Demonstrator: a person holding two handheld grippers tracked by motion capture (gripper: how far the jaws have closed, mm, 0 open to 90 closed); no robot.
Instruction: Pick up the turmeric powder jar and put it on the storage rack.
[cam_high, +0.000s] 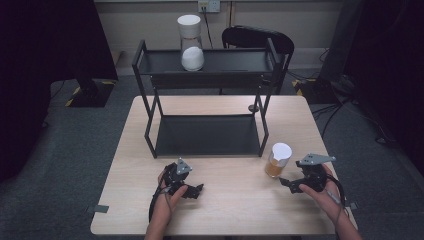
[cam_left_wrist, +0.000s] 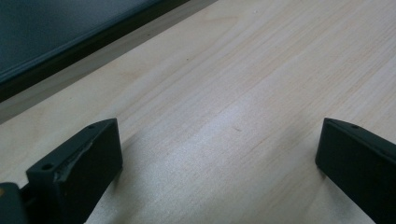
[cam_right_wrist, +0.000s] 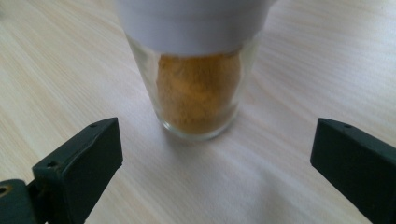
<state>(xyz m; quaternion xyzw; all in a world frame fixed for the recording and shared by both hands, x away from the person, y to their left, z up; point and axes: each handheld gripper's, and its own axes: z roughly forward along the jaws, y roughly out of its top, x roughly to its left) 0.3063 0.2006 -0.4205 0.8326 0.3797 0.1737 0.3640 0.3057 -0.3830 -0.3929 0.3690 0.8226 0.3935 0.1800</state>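
Note:
A glass jar of orange-brown powder with a white lid (cam_high: 278, 160) stands on the wooden table (cam_high: 225, 200) at the front right. In the right gripper view the jar (cam_right_wrist: 198, 88) is upright just ahead of my open jaws. My right gripper (cam_high: 289, 183) lies just to the jar's front right, open, with nothing held (cam_right_wrist: 212, 158). My left gripper (cam_high: 196, 191) rests at the front centre-left, open over bare wood (cam_left_wrist: 217, 154). A second jar with white powder and a white lid (cam_high: 191, 44) stands on the top shelf of the black rack (cam_high: 150, 120).
The black two-tier metal rack takes up the table's far half; its lower shelf (cam_high: 205, 135) is bare, and its dark edge (cam_left_wrist: 70, 49) crosses the left gripper view. A black chair (cam_high: 257, 37) stands behind the table. Bare wood lies between the two grippers.

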